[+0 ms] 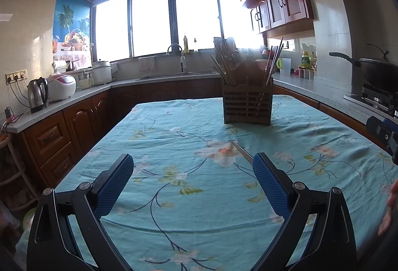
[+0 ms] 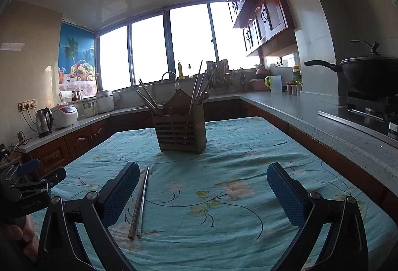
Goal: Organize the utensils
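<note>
Both tongs, left tongs (image 1: 192, 166) and right tongs (image 2: 202, 175), hover released over the table (image 2: 248, 221), since two loose chopsticks (image 2: 140, 203) lie flat short of the wooden chopstick holder (image 2: 180, 133), awaiting pickup.

Wide-spread right gripper (image 2: 202, 193) above tablecloth (image 2: 223, 221), chopsticks (image 2: 140, 203) beside its left finger.

The left gripper (image 1: 193, 166) is showing black arms with blue dimpled pads (image 1: 270, 184). Silver screws are dotting the right gripper (image 2: 203, 176).
</note>
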Tool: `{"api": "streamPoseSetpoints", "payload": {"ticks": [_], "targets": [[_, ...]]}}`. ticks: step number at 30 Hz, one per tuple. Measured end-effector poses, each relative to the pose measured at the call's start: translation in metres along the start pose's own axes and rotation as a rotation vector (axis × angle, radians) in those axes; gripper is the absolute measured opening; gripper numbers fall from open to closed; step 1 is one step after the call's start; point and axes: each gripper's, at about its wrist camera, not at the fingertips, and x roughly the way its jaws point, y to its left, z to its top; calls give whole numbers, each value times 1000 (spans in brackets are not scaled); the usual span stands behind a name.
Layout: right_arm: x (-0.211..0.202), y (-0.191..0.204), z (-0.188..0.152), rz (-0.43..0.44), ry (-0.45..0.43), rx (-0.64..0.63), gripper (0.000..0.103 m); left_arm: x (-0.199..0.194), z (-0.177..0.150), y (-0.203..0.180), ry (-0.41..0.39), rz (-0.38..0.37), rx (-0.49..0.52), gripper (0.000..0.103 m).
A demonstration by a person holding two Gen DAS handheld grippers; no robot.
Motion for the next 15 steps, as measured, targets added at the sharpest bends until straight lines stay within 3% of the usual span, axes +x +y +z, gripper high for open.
{"api": "streamPoseSetpoints", "payload": {"ticks": [15], "targets": [[4,-2,-1,-3,19,11,103,5,-1,1,12,-6,3,99]]}}
